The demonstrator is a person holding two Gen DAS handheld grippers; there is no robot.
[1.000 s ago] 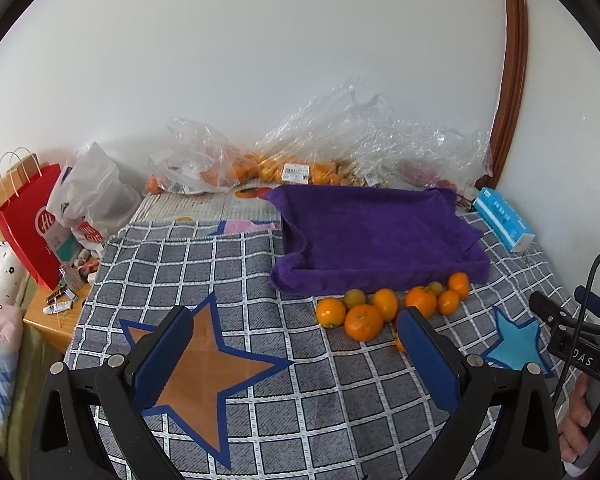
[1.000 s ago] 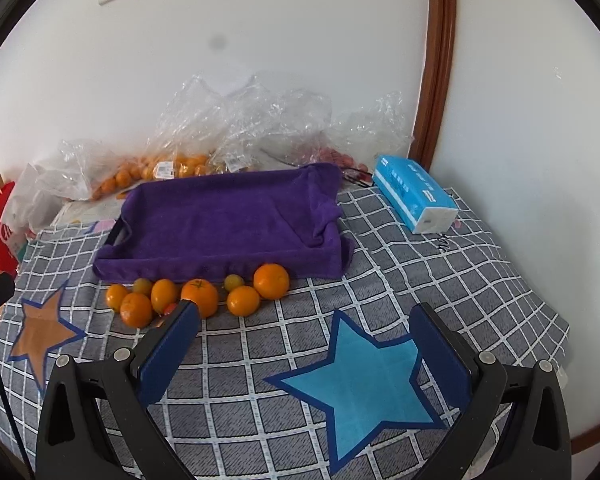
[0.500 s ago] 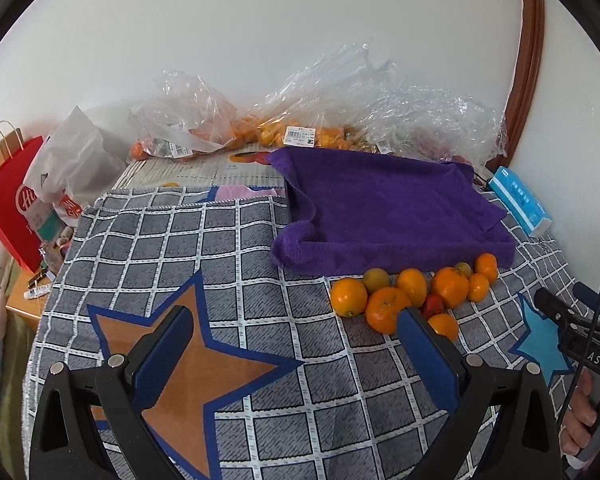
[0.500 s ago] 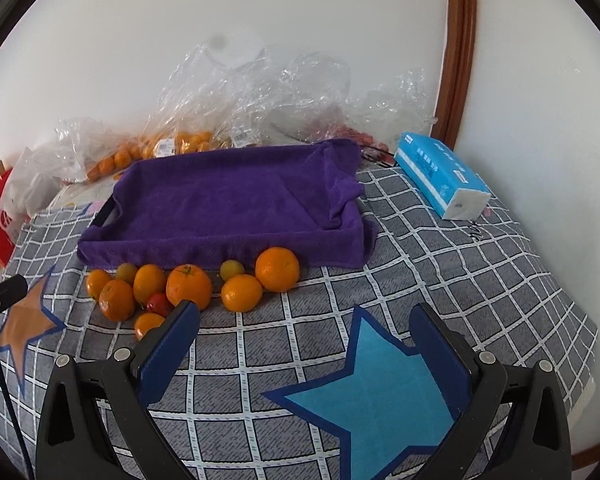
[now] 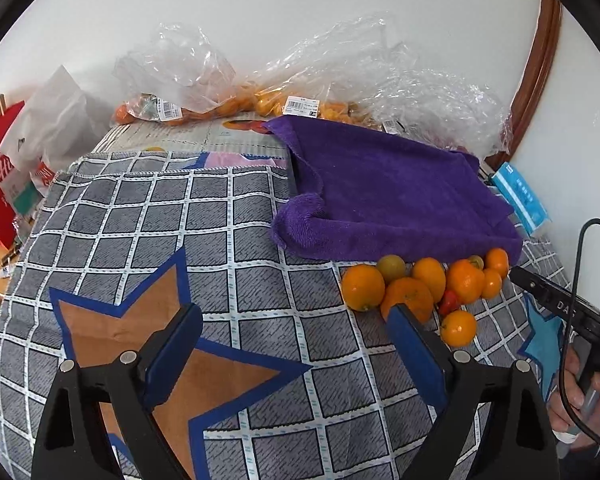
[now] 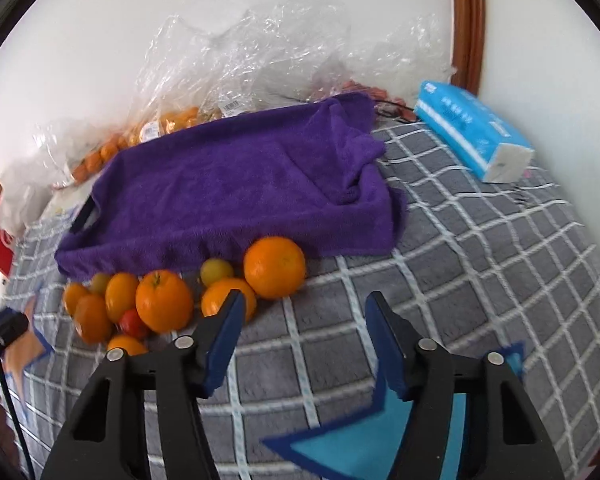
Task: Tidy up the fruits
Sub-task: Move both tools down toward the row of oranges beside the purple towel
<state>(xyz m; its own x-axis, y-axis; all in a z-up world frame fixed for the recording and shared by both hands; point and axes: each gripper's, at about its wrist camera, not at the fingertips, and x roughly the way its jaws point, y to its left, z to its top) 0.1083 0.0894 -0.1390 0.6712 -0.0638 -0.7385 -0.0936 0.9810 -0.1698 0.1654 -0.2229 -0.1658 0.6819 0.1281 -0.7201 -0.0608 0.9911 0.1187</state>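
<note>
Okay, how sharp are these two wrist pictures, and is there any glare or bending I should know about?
Left wrist view: sharp, oranges crisp, even daylight. Right wrist view: motion-blurred, softest on the checked cloth and tissue pack. Both: fisheye bending, dark corners, highlights on the plastic bags.

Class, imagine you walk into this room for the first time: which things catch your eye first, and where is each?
A cluster of oranges with a few smaller fruits lies loose on the grey checked cloth, right against the near edge of the purple towel draped over a tray. Behind the towel, crumpled clear plastic bags pile against the white wall. A blue tissue pack lies to the towel's right.
</note>
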